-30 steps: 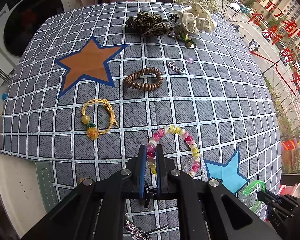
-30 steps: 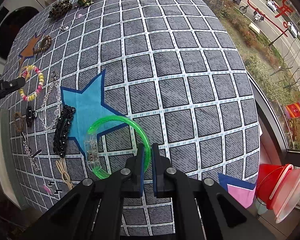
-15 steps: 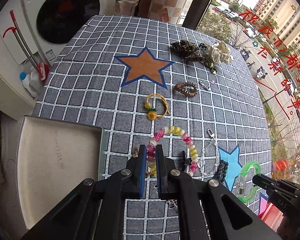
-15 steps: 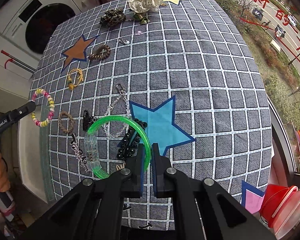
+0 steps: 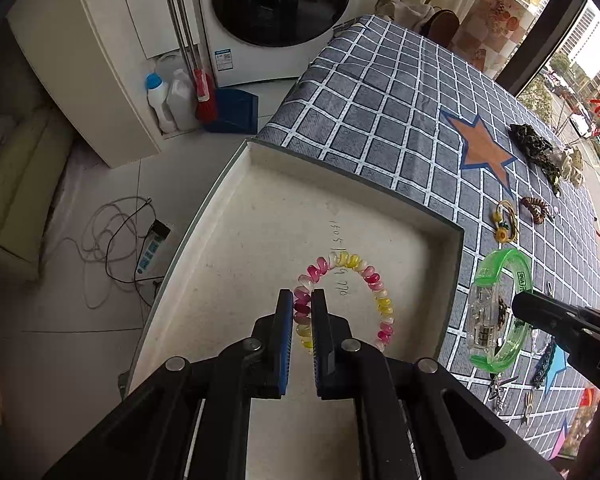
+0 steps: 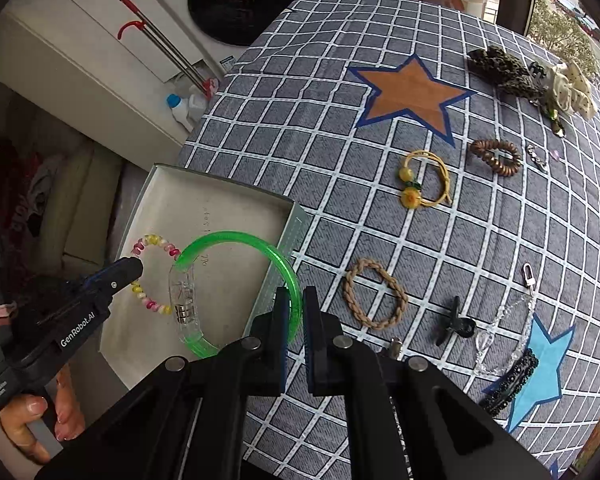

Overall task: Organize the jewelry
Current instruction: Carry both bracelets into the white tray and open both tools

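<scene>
My left gripper (image 5: 302, 304) is shut on a pink and yellow beaded bracelet (image 5: 364, 272) and holds it over the shallow white tray (image 5: 256, 216) at the table's left edge. The left gripper also shows in the right wrist view (image 6: 134, 266) with the beaded bracelet (image 6: 156, 240) hanging from it. My right gripper (image 6: 296, 300) is shut on a clear green bangle (image 6: 236, 238) and holds it above the tray's right rim (image 6: 296, 220). The bangle also shows in the left wrist view (image 5: 496, 280).
On the grey checked cloth (image 6: 340, 128) lie a yellow cord bracelet (image 6: 424, 178), a brown coil tie (image 6: 496, 158), a braided tan ring (image 6: 374, 292), a black clip (image 6: 456, 322), a clear chain (image 6: 500, 336), scrunchies (image 6: 504, 68). A washing machine (image 5: 280, 4) stands beyond.
Both grippers have swung left off the cloth, carrying the beaded bracelet and the green bangle to above the white tray. Both stay shut.
</scene>
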The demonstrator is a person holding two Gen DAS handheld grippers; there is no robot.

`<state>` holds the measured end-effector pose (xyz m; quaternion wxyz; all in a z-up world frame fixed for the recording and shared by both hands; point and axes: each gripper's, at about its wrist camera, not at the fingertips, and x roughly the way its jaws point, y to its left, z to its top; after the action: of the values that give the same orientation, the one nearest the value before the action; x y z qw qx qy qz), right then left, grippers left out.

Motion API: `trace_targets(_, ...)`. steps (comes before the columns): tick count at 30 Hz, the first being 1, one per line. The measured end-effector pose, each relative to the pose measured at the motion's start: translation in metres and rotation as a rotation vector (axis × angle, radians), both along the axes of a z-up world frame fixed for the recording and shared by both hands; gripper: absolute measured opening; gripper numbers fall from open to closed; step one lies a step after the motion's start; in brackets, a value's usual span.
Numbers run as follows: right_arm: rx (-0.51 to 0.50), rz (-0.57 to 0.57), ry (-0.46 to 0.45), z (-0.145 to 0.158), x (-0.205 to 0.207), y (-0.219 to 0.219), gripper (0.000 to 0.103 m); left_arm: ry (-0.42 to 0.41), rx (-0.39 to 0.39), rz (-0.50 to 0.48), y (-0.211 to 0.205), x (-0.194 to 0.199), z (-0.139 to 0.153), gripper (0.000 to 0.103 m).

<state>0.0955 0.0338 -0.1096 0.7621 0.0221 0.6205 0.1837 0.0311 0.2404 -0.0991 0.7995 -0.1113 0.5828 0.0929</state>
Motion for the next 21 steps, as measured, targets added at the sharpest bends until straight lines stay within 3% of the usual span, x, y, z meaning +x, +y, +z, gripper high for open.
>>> trace_targets(7, -0.036, 0.048, 0.019, -0.037, 0.024, 0.053, 0.007, -0.004, 0.019, 0.011, 0.018, 0.009, -0.028, 0.015)
trace_targets(21, -0.142, 0.041, 0.042, -0.074, 0.042, 0.071, 0.009, 0.043, 0.084, 0.002, 0.021, 0.026, -0.056, 0.016)
